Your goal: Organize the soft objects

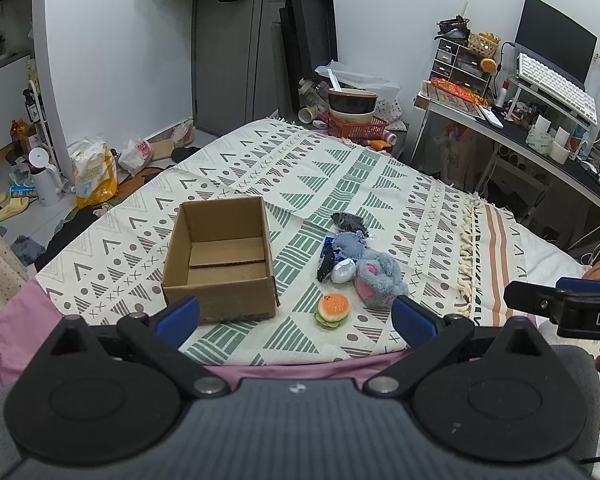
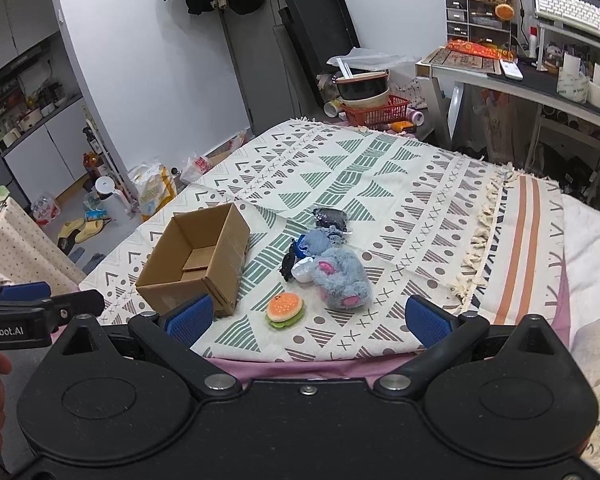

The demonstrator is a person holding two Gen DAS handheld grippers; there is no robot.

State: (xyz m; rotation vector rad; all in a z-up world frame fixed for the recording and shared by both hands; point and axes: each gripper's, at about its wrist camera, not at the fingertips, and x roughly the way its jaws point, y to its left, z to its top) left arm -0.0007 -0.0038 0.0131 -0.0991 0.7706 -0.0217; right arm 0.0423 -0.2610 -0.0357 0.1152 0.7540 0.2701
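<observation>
An open, empty cardboard box [image 1: 220, 258] [image 2: 196, 264] sits on the patterned blanket [image 1: 339, 172] [image 2: 399, 184]. Right of it lies a pile of soft objects: a burger toy [image 1: 332, 309] [image 2: 285, 309], a grey plush with pink ears [image 1: 377, 278] [image 2: 341, 280], a white pouch [image 1: 343, 271], a black item [image 1: 326, 265] and a dark sparkly pouch [image 1: 349, 222] [image 2: 331, 218]. My left gripper [image 1: 296, 318] is open and empty, hovering before the box and burger. My right gripper [image 2: 307, 318] is open and empty, just short of the burger.
A red basket with bowls [image 1: 353, 118] [image 2: 373, 106] stands beyond the bed's far edge. A cluttered desk [image 1: 539, 120] is at the right. Bags, a kettle and slippers litter the floor at left [image 1: 60, 184]. The pink sheet edge [image 2: 300, 364] runs below the blanket.
</observation>
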